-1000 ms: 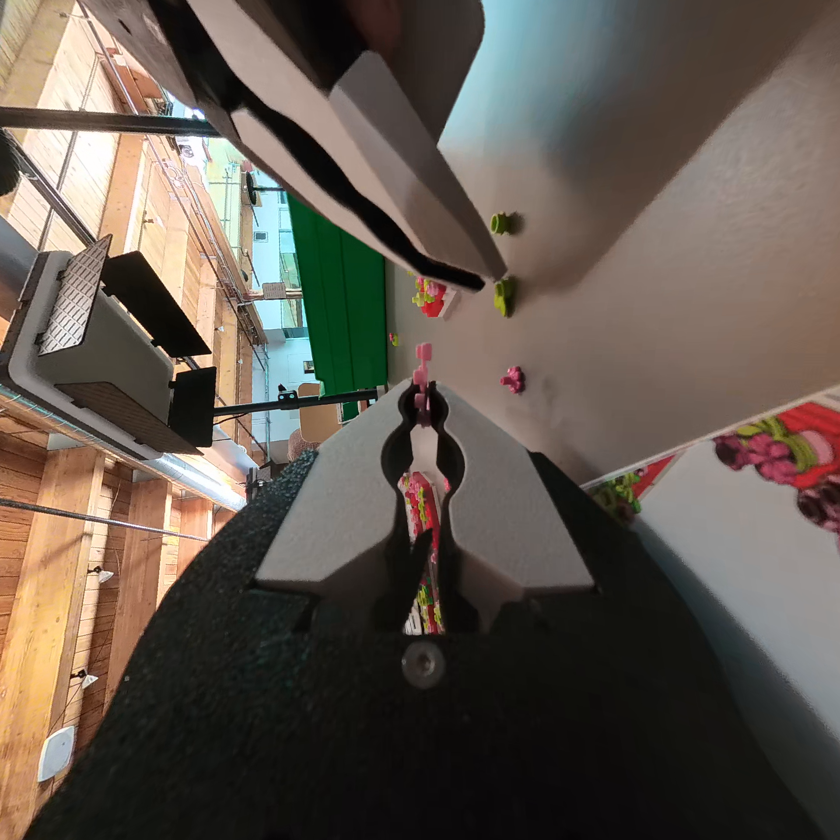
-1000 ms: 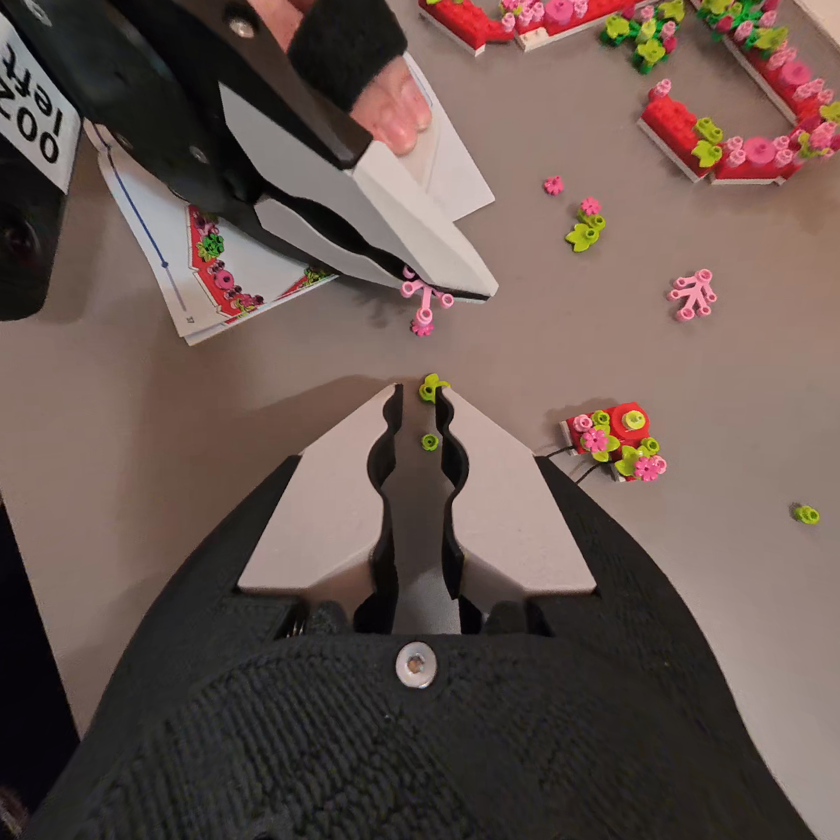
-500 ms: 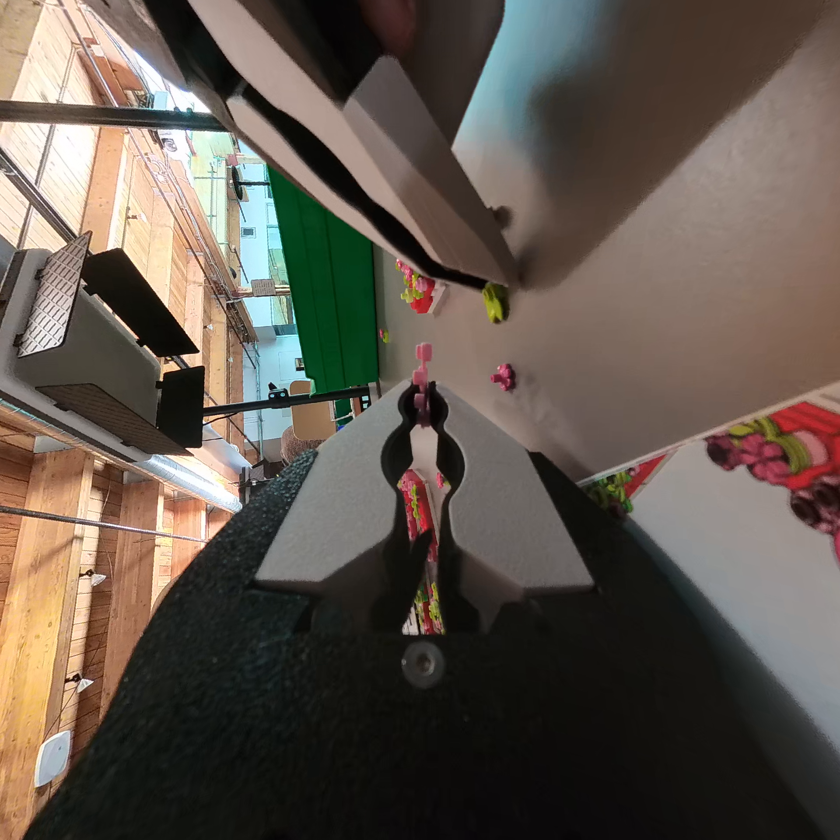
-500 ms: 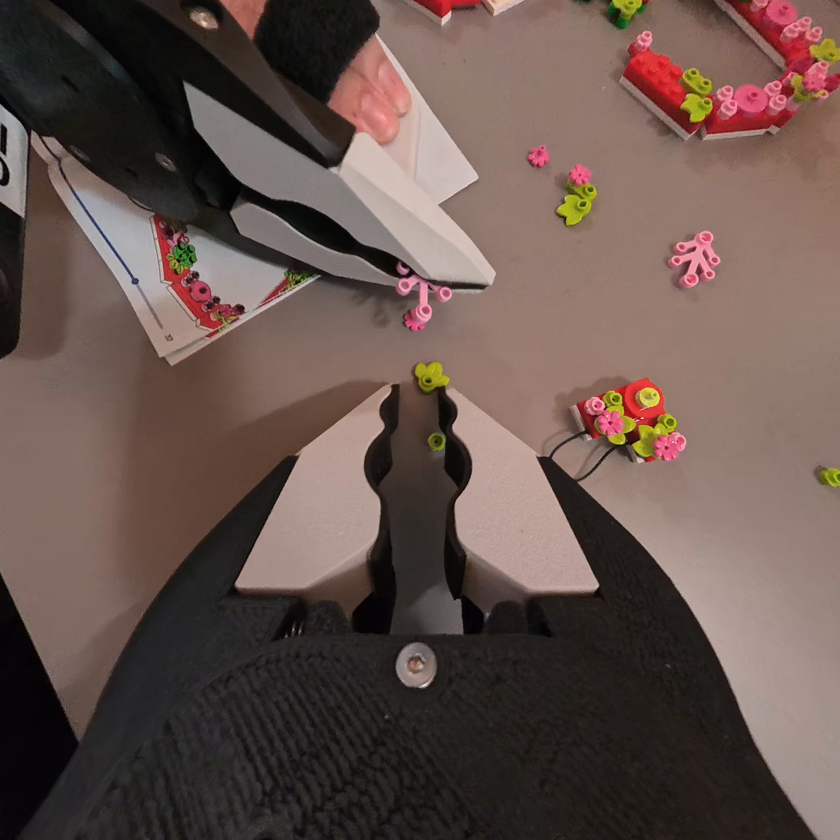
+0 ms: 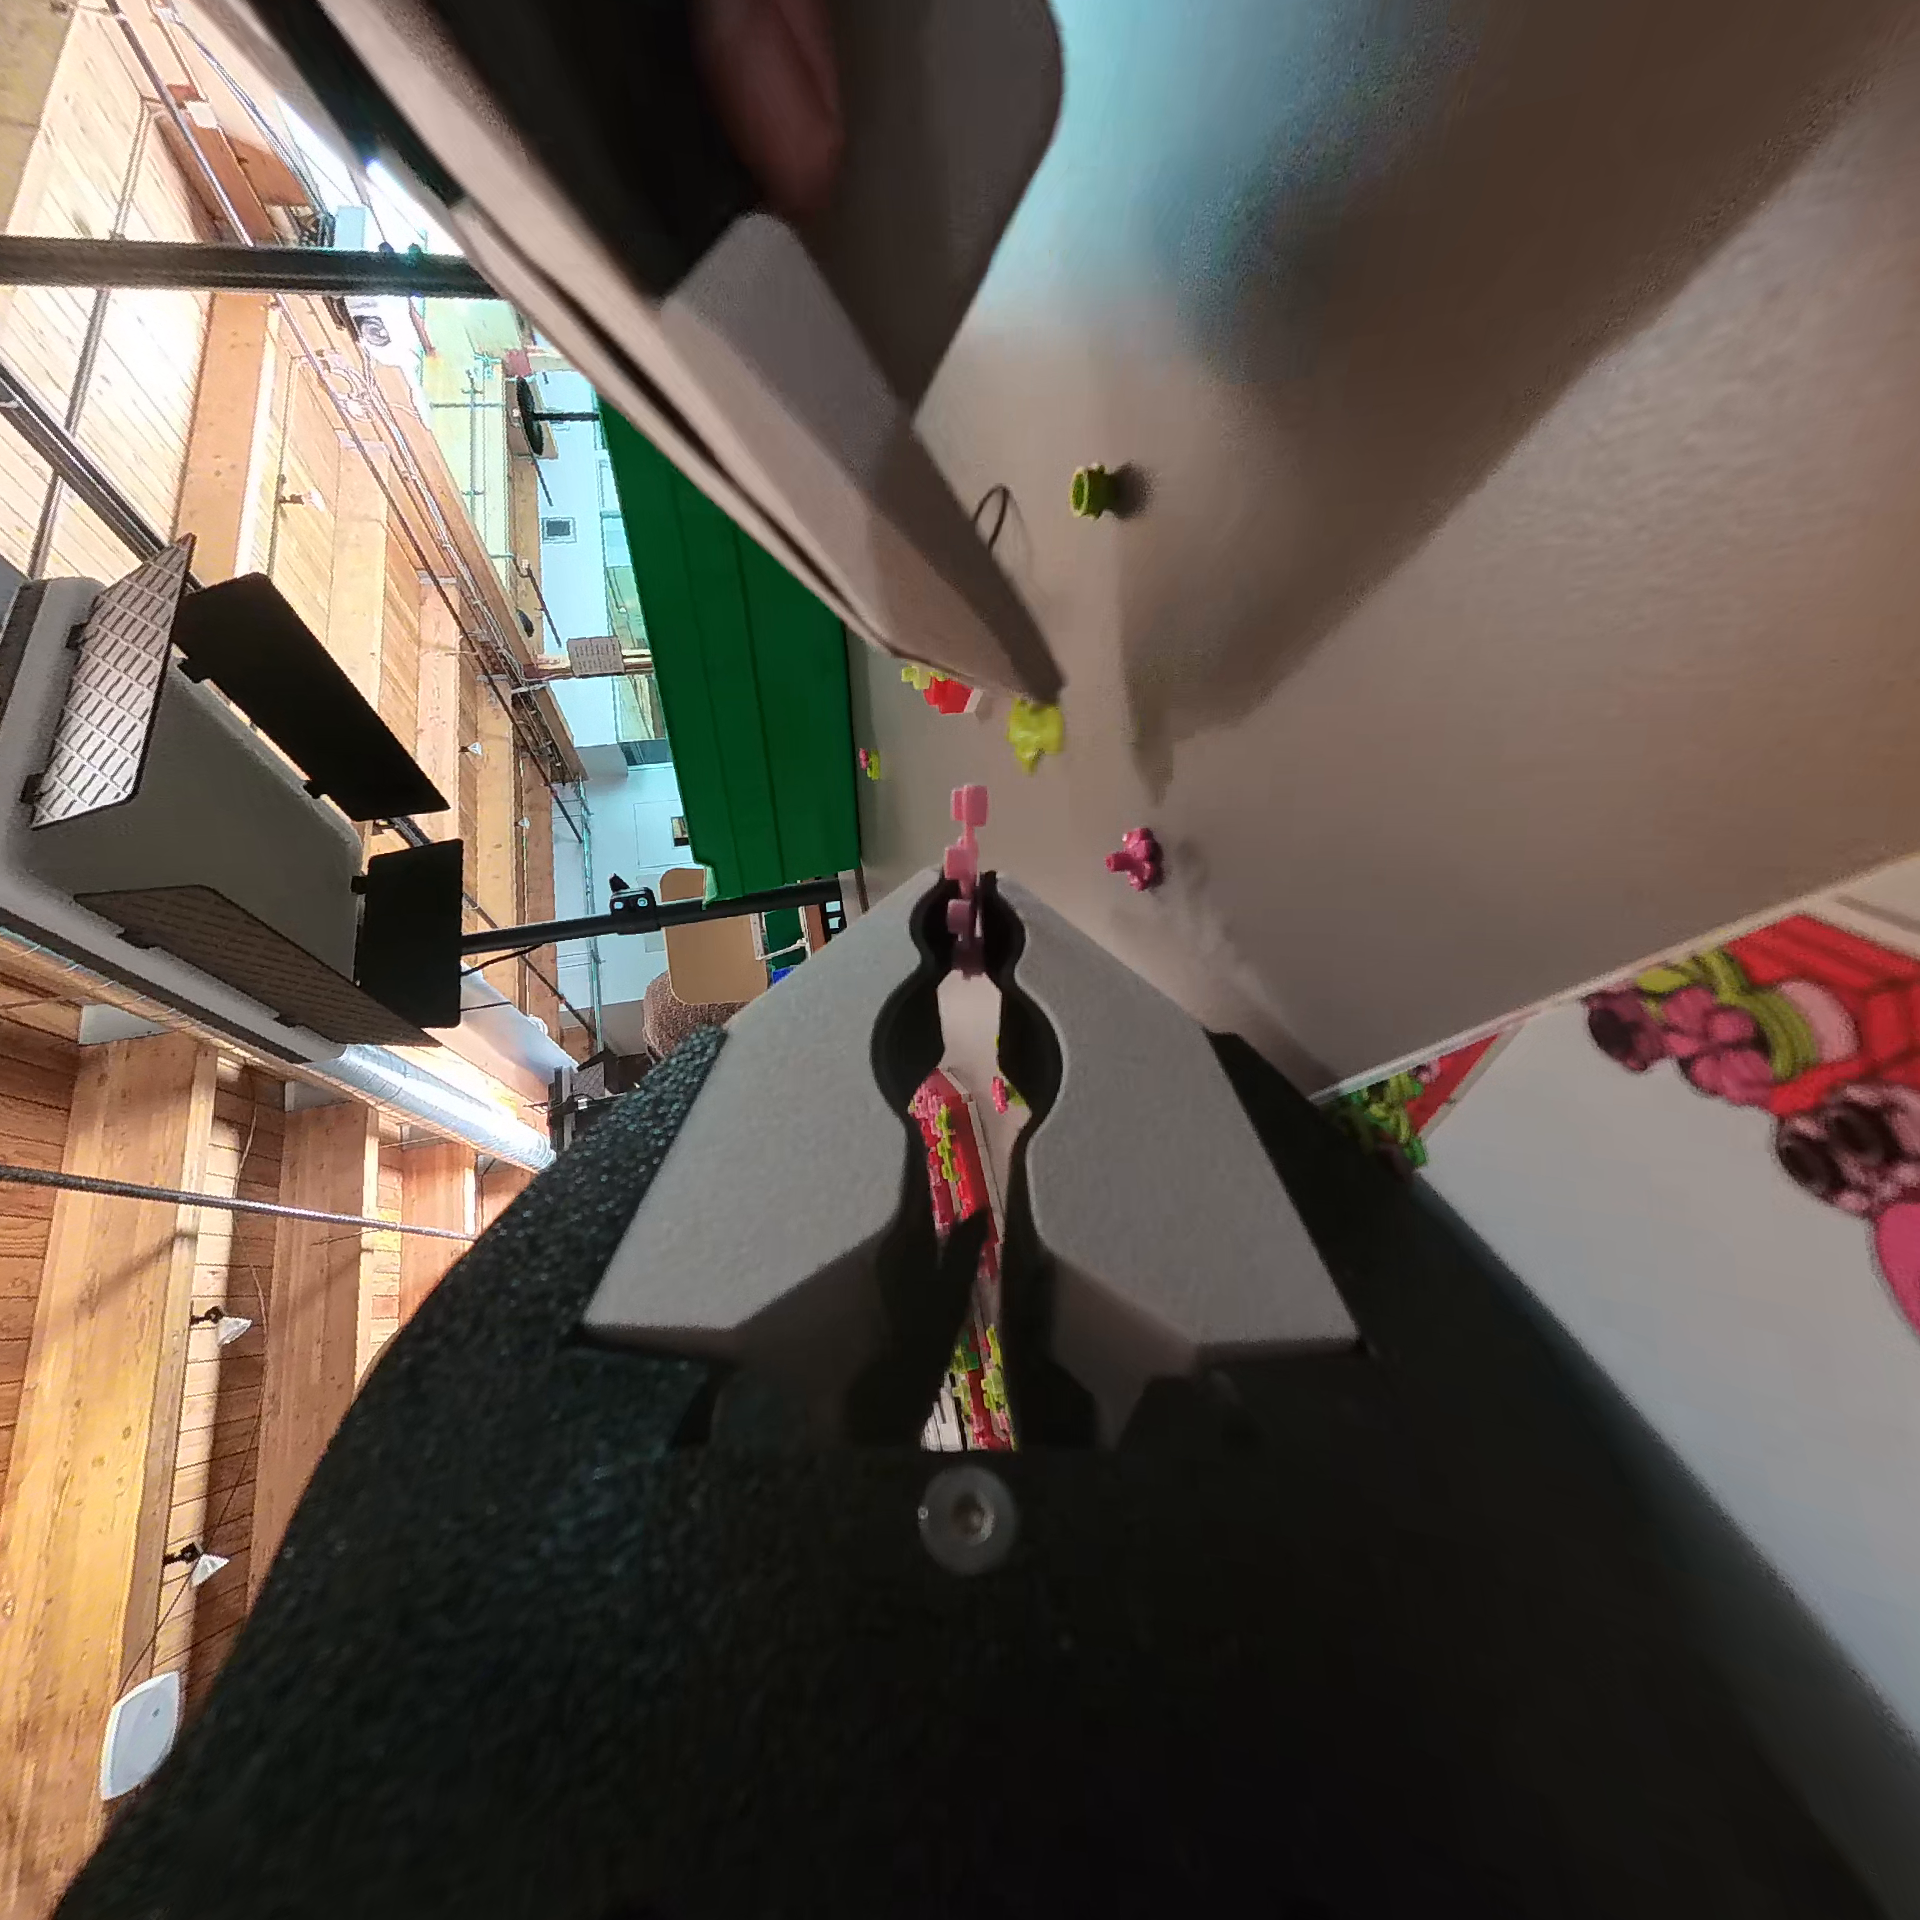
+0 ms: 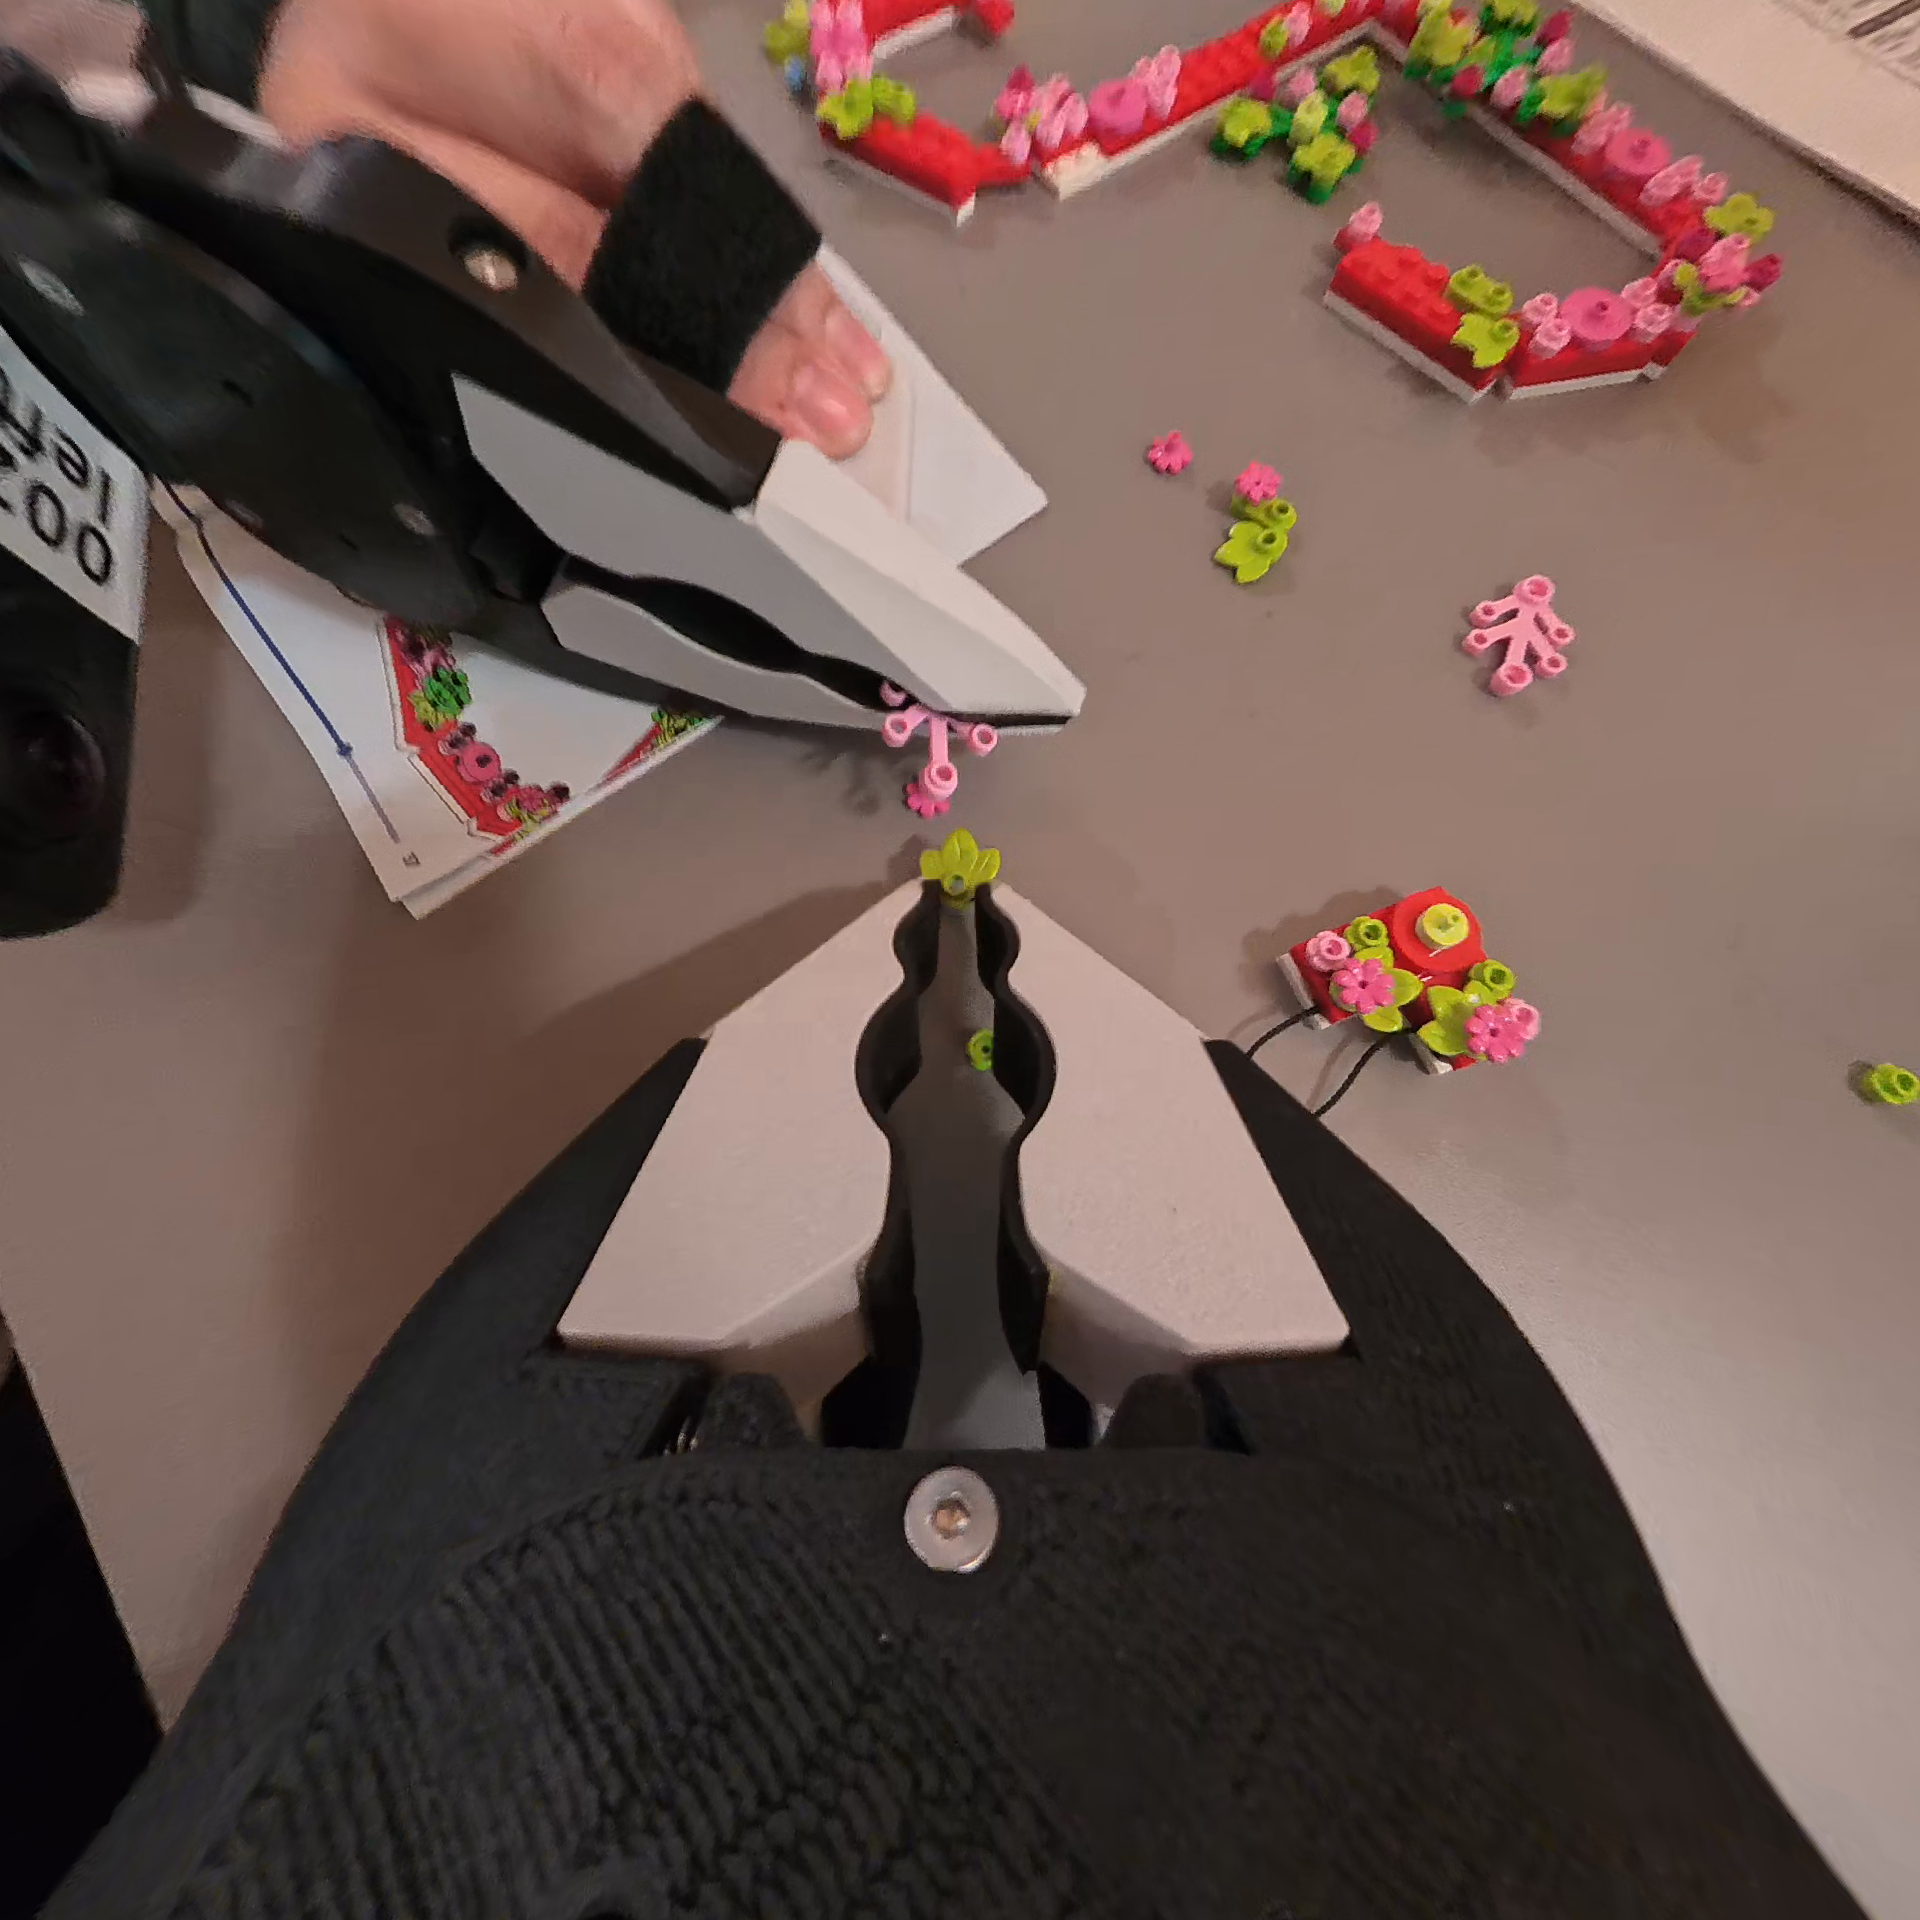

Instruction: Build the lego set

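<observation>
My left gripper (image 5: 966,883) is turned on its side and shut on a pale pink branch piece (image 5: 968,831) that sticks out past its tips. It also shows in the right wrist view (image 6: 966,717), with the branch piece (image 6: 935,743) held just above the grey table (image 6: 1558,1299). My right gripper (image 6: 956,896) is shut on a lime green leaf piece (image 6: 958,862), a short gap below the branch. A small magenta flower (image 6: 928,798) lies between them on the table.
An instruction booklet (image 6: 468,748) lies under the left gripper. A small red flowered block (image 6: 1403,977), a loose pink branch (image 6: 1519,634), a leaf with a flower (image 6: 1257,525) and lime studs (image 6: 1889,1083) lie to the right. The long red flowered build (image 6: 1392,286) stands at the back. The tips of both grippers are at nearly the same place.
My right gripper's fingers have closed on the lime leaf piece, which lay loose between them before. The left gripper still holds the pink branch in nearly the same place.
</observation>
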### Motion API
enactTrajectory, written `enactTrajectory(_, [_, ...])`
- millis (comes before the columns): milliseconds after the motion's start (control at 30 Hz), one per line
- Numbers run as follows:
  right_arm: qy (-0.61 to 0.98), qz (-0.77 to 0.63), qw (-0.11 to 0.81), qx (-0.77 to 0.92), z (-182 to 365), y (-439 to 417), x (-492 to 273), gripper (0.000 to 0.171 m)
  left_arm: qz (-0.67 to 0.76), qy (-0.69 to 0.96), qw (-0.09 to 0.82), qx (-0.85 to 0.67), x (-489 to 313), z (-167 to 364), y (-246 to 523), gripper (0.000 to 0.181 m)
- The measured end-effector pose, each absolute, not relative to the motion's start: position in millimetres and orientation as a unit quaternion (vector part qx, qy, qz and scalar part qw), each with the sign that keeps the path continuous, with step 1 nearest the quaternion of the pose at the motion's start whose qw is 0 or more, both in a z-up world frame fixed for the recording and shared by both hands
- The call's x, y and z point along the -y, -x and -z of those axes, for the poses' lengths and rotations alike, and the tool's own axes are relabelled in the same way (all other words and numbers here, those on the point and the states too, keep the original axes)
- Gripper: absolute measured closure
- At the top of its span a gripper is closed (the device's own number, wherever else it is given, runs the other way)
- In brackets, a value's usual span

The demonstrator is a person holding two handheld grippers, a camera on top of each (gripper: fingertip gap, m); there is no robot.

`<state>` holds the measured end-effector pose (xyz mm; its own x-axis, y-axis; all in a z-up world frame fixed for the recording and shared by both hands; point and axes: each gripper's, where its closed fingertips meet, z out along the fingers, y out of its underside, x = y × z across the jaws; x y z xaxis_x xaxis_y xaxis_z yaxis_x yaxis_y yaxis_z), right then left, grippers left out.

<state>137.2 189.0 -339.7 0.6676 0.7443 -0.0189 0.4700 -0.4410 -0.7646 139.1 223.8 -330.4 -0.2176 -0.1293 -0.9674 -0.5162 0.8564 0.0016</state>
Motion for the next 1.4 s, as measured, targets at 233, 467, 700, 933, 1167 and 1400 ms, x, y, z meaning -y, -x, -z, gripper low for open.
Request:
enactTrajectory(233, [0.815,-0.286,0.416,0.285,311.3,-131.6,-194.7,0.167,-0.157,0.216,0.589,-0.763,-222.3,329.9,-139.7,0.180])
enactTrajectory(467, [0.820,-0.322,0.396,0.262,315.1,-127.5,-195.5,0.167,-0.153,0.218,0.592,-0.760,-221.5,328.2,-140.1,0.180])
enactTrajectory(700, [0.820,-0.349,0.381,0.246,315.0,-124.5,-193.3,0.167,-0.157,0.204,0.603,-0.755,-218.5,323.9,-140.6,0.180])
enactTrajectory(933, [0.825,-0.348,0.369,0.248,314.9,-125.1,-190.7,0.167,-0.160,0.192,0.607,-0.754,-215.3,322.8,-141.3,0.180])
enactTrajectory(1167, [0.829,-0.346,0.357,0.254,314.6,-124.3,-188.0,0.167,-0.162,0.184,0.612,-0.752,-213.1,321.2,-141.6,0.180])
enactTrajectory(1400, [0.840,-0.319,0.346,0.269,308.9,-124.3,-188.5,0.166,-0.162,0.185,0.622,-0.744,-212.9,316.5,-141.7,0.180])
